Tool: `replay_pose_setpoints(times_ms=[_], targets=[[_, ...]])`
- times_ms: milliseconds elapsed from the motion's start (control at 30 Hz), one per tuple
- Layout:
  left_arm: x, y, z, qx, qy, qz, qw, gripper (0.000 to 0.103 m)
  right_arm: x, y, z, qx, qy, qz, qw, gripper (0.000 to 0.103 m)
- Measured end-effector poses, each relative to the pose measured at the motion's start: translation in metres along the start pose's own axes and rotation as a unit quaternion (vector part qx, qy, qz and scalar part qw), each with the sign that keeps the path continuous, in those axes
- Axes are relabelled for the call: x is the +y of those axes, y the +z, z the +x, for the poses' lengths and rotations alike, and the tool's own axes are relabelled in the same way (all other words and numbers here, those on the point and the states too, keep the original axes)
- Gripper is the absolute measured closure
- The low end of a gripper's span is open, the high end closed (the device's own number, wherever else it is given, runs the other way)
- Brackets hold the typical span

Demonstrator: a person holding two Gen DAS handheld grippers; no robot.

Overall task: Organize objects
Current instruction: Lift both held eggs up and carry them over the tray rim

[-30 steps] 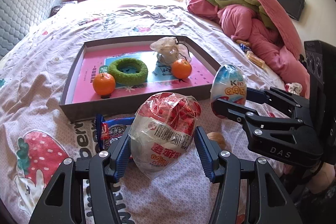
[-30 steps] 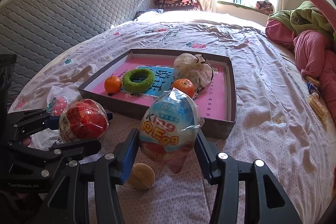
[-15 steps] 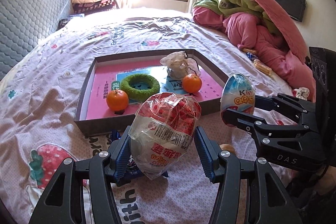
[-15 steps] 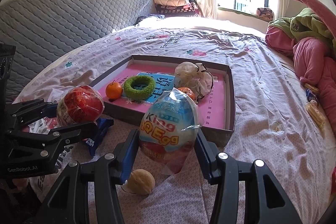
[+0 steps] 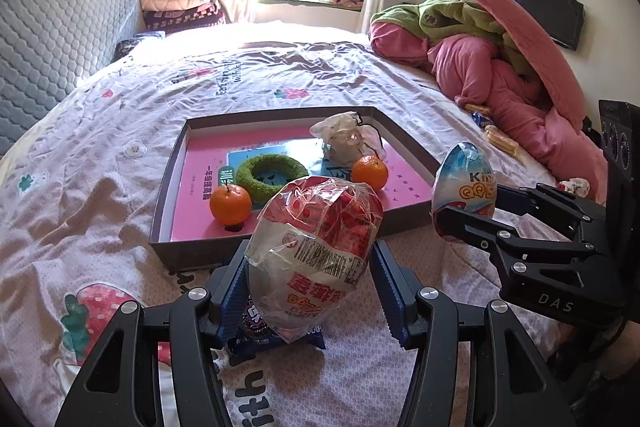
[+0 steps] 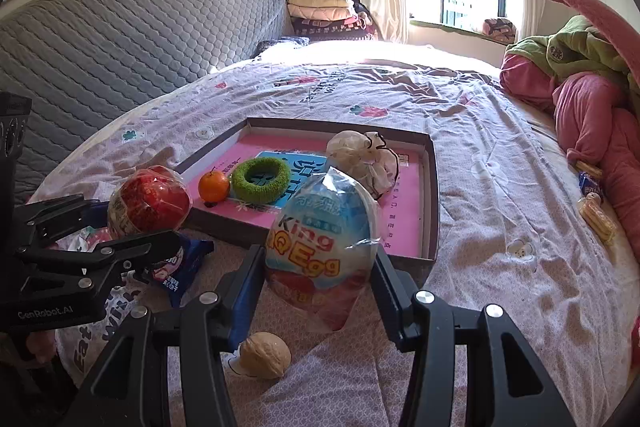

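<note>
My left gripper (image 5: 310,277) is shut on a red and white wrapped egg (image 5: 316,251), held above the bedsheet just before the near wall of the shallow box (image 5: 200,255). My right gripper (image 6: 320,275) is shut on a blue "King QQ Egg" (image 6: 320,239), also lifted in front of the box (image 6: 430,203). Each gripper shows in the other's view: the right gripper (image 5: 466,209) with its blue egg (image 5: 464,183), the left gripper (image 6: 136,223) with its red egg (image 6: 150,199). Inside the box lie two oranges (image 5: 231,203) (image 5: 369,173), a green ring (image 5: 272,173) and a mesh pouch (image 5: 346,141).
A blue snack packet (image 6: 180,263) and a walnut (image 6: 264,355) lie on the sheet below the grippers. A pink and green bedding heap (image 5: 500,67) fills the right side, with small snacks (image 6: 596,211) beside it. A grey quilted headboard (image 6: 120,55) stands on the left.
The left gripper has lifted the red egg and tilted upward a little, so the box sits lower in its view and the blue packet now shows under the egg. The right gripper stayed put.
</note>
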State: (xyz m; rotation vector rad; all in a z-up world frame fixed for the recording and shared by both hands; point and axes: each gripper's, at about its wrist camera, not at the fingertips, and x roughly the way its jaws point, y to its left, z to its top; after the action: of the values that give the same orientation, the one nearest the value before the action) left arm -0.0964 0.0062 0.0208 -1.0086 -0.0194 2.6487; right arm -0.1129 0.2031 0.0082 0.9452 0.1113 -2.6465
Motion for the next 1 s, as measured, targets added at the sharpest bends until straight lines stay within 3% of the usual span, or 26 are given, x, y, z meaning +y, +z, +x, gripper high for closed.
replay_pose_setpoints(times_ms=[267, 1000], targets=[[0.000, 0.008, -0.003, -0.011, 0.000, -0.003, 0.9999, 0.044, -0.002, 0.007, -0.013, -0.037, -0.014, 0.000, 0.999, 0.051], [0.002, 0.048, 0.003, -0.029, 0.006, -0.016, 0.9995, 0.044, -0.007, 0.016, -0.015, -0.048, -0.029, 0.007, 0.998, 0.051]])
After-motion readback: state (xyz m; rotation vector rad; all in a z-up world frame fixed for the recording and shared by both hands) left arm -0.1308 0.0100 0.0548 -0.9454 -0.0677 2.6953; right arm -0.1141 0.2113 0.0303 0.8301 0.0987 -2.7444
